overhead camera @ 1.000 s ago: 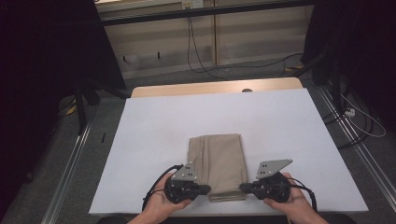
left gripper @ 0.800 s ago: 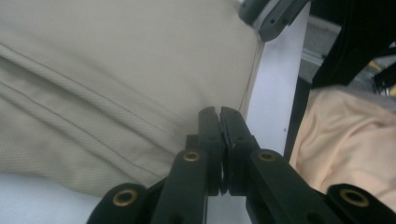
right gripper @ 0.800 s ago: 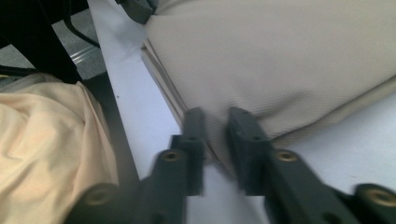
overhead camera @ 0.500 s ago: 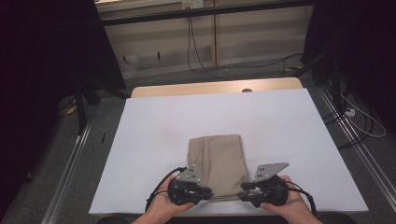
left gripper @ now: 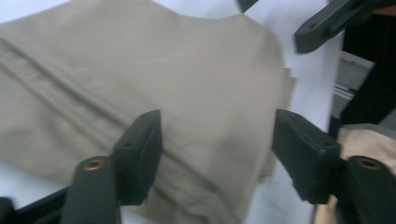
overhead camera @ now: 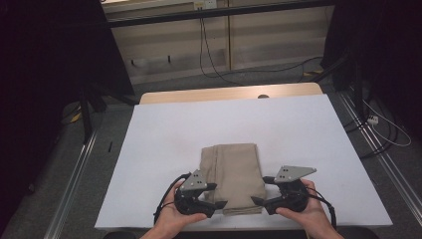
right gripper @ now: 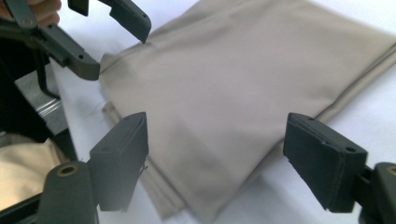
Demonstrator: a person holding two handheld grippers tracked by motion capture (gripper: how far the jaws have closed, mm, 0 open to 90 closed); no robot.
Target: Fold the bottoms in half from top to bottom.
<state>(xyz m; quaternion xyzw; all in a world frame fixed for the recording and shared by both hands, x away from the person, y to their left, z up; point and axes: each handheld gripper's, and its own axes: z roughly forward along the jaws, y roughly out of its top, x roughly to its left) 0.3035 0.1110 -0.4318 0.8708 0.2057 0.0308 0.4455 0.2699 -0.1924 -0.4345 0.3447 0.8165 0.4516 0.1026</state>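
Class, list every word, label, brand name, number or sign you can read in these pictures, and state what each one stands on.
There are none: no readable writing shows in these views.
Folded beige cloth: plain, no tag or print visible.
White table cover: blank.
Left gripper and right gripper, both open: no legible marking; their grey plates show only small holes.

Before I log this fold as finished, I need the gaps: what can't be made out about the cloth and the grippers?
- Folded beige cloth: its near edge, high view, is covered by the left gripper and right gripper.
- Layer count: left gripper view too blurred; in the right gripper view only stacked edges show.
- Cloth's far end: cut off by both gripper views' top edges.
- Underside: hidden against the white table.
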